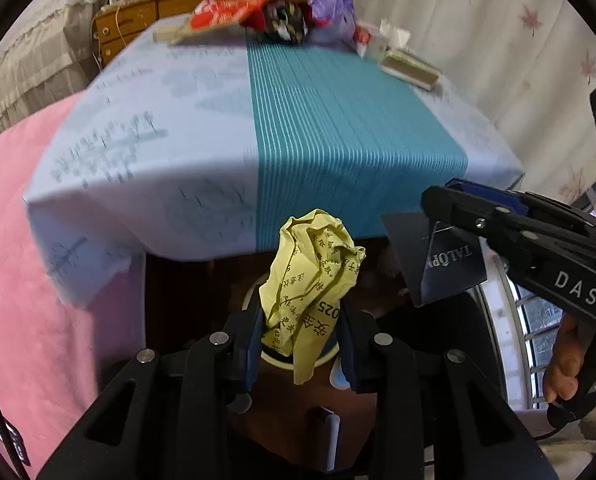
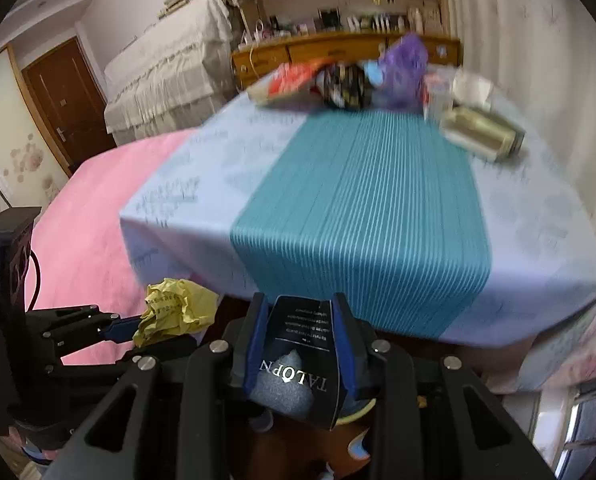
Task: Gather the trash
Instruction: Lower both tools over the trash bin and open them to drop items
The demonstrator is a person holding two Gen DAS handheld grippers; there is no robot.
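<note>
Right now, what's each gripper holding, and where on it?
Left gripper: crumpled yellow paper, pinched near its lower end. Right gripper: black TALOPN box, clamped across its sides.

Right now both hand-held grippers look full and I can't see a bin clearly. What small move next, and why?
Probably lower the left hand-held gripper, pinching the crumpled yellow paper, toward the round rim below. The right one grips a black carton, already past the table edge.

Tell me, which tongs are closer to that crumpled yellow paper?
Left. The left tongs are clamped on the crumpled yellow paper itself; the right tongs sit off to its side, gripping a black TALOPN box.
</note>
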